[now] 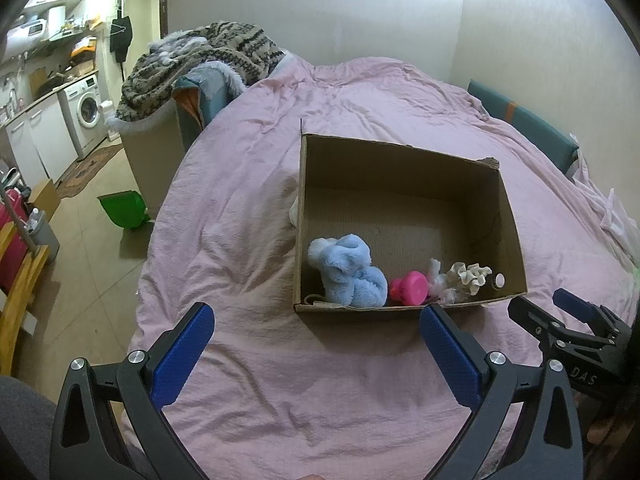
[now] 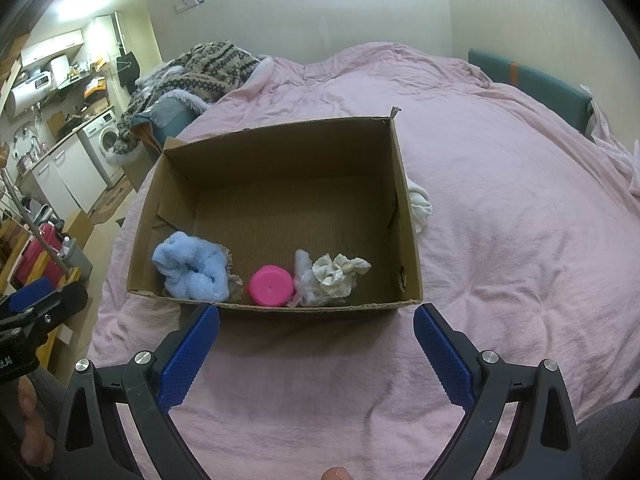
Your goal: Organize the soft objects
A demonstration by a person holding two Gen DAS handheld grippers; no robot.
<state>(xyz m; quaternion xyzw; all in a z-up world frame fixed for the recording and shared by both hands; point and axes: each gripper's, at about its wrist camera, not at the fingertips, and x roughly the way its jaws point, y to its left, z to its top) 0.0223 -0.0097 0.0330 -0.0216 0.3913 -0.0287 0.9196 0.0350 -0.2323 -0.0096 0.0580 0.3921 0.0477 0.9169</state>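
Both grippers, left gripper (image 1: 316, 336) and right gripper (image 2: 316, 338), gape wide, empty; the blue plush (image 2: 192, 268) in the box (image 2: 280, 140) looks light and squashy, best pinched mid-body.

Both tongs, left (image 1: 316, 332) and right (image 2: 316, 332), have black frames, silver screws (round-headed) and textured blue pads (image 2: 188, 360).

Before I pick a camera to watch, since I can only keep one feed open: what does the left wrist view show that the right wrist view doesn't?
Only the left wrist view shows the green bag on the floor and the right gripper at its edge.

Only the right wrist view shows the white cloth clearly, lying outside the cardboard box, and the left gripper at its edge.

Both show the box on the pink blanket holding a blue plush toy, a pink cup and a cream scrunchie along its near wall, with open, empty jaws in front.
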